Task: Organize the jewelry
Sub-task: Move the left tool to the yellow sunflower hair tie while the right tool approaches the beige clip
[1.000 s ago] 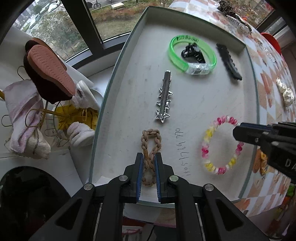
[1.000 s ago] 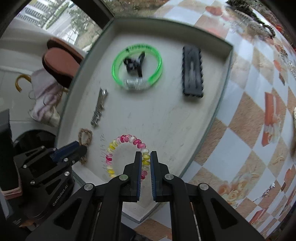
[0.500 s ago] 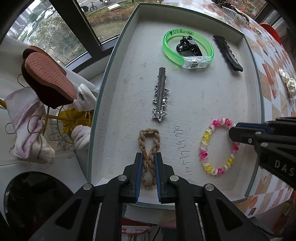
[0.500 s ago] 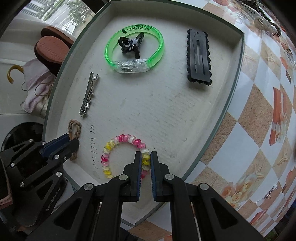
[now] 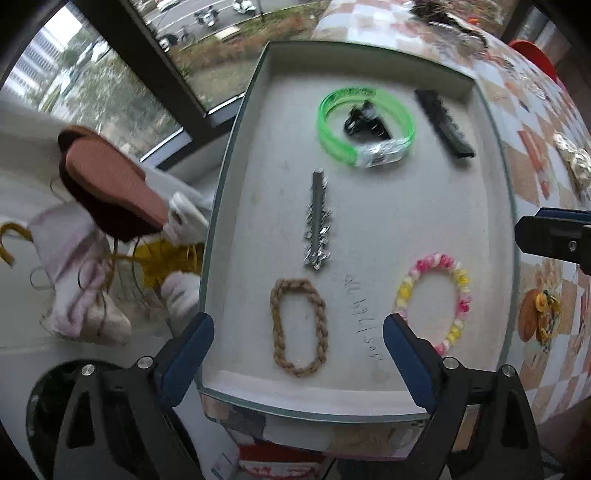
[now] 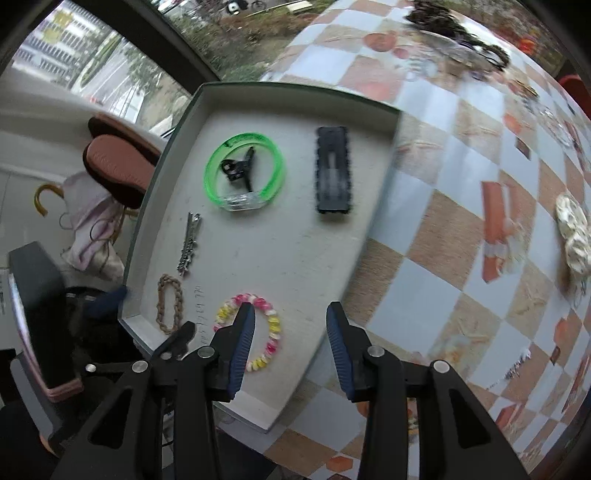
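A grey tray holds the jewelry. A brown braided loop lies flat at its near edge, between the fingers of my open left gripper, which is not touching it. A pink, yellow and white bead bracelet lies to its right; in the right wrist view the bead bracelet sits partly behind the left finger of my open right gripper. Farther back lie a silver star clip, a green bangle around a small black clip, and a long black clip.
The tray rests on a checkered orange and white tablecloth with more jewelry at its far side and a cream piece at the right. Left of the tray are slippers, cloths and a window.
Both grippers have opened and pulled back. The braided loop, released by the left one, now lies spread open on the tray. The bead bracelet, released by the right one, lies on the tray.
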Available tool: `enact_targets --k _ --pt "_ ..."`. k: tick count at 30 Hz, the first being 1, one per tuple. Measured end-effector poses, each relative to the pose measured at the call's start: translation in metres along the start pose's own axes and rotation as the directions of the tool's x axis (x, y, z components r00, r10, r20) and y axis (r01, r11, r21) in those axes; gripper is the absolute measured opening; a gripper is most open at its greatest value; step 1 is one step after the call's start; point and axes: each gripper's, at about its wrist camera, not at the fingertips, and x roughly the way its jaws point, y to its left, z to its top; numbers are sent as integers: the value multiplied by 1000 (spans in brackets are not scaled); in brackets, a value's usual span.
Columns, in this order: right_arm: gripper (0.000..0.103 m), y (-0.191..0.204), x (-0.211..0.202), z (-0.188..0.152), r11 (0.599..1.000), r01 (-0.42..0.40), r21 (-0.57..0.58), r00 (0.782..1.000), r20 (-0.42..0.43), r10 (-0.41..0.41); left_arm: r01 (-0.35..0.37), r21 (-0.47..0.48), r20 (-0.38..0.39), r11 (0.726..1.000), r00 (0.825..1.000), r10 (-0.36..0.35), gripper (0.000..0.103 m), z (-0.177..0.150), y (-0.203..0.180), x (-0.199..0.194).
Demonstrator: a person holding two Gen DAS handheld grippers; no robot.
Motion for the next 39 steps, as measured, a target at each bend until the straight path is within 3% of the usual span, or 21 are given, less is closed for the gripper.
enact_targets --k 6,8,12,14,16,27,39 --pt "44 -34 -12 -13 997 13 75 1000 11 -14 -2 0 6 1000 1000 2 96 9 -1 -6" --pt "56 -47 -18 -19 995 14 103 1000 15 -16 -6 -1 4 1000 1000 6 103 12 -3 -8" --pt "61 -68 -25 -31 986 17 164 999 27 -22 -14 36 16 999 1000 13 103 16 -10 -12" --pt "74 -81 -29 -38 980 18 199 999 28 -24 -17 64 22 998 1000 16 103 18 -18 -14" --pt "81 -93 -32 -45 971 17 237 999 36 -27 -19 88 28 996 999 17 103 21 -28 -19" --pt "82 -167 -55 -102 907 61 417 996 38 -84 28 235 67 972 997 -45 103 38 -89 -43" --pt "82 -227 -52 -170 810 107 576 993 -20 -116 129 417 31 899 987 -156 103 28 -175 -59"
